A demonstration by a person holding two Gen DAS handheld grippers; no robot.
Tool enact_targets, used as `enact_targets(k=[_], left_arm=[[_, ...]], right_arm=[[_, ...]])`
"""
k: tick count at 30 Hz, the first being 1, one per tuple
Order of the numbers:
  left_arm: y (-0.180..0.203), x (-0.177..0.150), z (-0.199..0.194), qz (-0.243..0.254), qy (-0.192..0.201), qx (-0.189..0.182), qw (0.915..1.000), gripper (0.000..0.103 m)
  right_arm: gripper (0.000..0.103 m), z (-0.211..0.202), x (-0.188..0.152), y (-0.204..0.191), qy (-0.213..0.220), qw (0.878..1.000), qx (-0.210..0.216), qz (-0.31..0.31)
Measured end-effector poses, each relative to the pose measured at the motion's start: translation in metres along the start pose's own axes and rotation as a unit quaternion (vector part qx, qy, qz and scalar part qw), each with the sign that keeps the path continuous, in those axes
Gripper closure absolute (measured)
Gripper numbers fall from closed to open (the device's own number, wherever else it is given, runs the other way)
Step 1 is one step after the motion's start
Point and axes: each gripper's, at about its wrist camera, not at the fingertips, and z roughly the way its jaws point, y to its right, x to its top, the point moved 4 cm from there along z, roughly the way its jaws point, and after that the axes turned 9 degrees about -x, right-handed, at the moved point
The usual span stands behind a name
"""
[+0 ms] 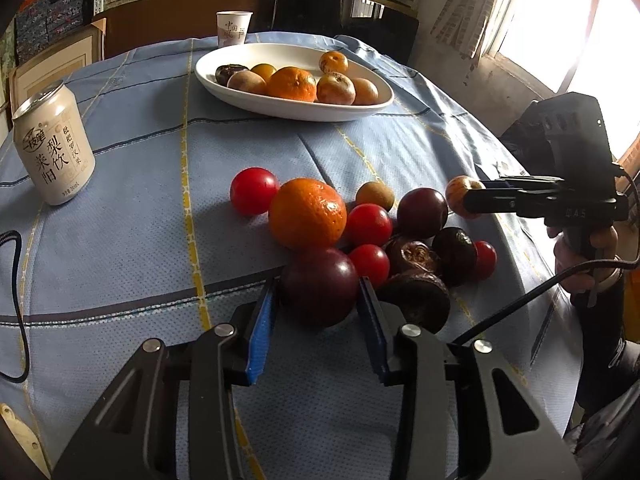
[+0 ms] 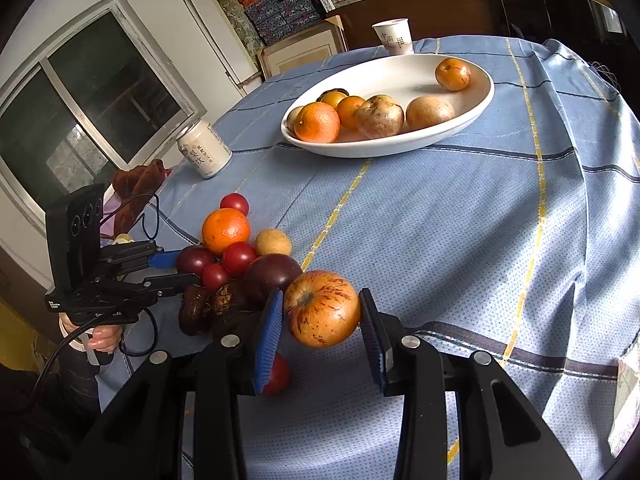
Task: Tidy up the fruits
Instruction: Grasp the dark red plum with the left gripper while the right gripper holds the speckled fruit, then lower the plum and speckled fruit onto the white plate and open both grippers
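My left gripper (image 1: 319, 286) reaches into a pile of loose fruit on the blue cloth, its blue pads pressed against both sides of a dark purple fruit (image 1: 320, 292). Just behind it lie an orange (image 1: 307, 213), red tomatoes (image 1: 254, 191) and wrinkled dark fruits (image 1: 416, 300). My right gripper (image 2: 321, 298) is shut on a speckled orange-red fruit (image 2: 322, 308), held off the cloth beside the pile. The left wrist view shows that same fruit (image 1: 458, 196) at the right. A white oval plate (image 1: 296, 114) farther back holds several oranges and brownish fruits.
A pale drink can (image 1: 54, 148) stands at the left of the table, and a paper cup (image 1: 234, 28) stands behind the plate. A black cable (image 1: 16, 280) trails over the left edge. The cloth drops away at the right table edge by the window.
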Motion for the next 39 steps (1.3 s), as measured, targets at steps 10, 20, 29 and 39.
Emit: enact_targets(k=[10,20,29,39], left_arm=[[-0.001,0.001,-0.005,-0.004,0.008,-0.001,1.0000,0.066],[0.003,0.017,-0.025,-0.007,0.042,0.025,0.9988,0.066],[0.000,0.095,-0.042,-0.008,0.088,0.044,0.9952,0.066],[-0.027,0.196,0.024,-0.031,0.067,0.060,0.9955,0.066]], right_arm=[[0.064,0.001,-0.001,0.002,-0.003,0.999,0.036,0.008],[0.064,-0.009,0.023,0.008,0.057,0.994,0.080,0.050],[0.064,0.002,0.096,0.015,0.154,0.983,0.017,0.099],[0.064,0.038,0.125,0.052,0.163,0.977,-0.046,0.130]])
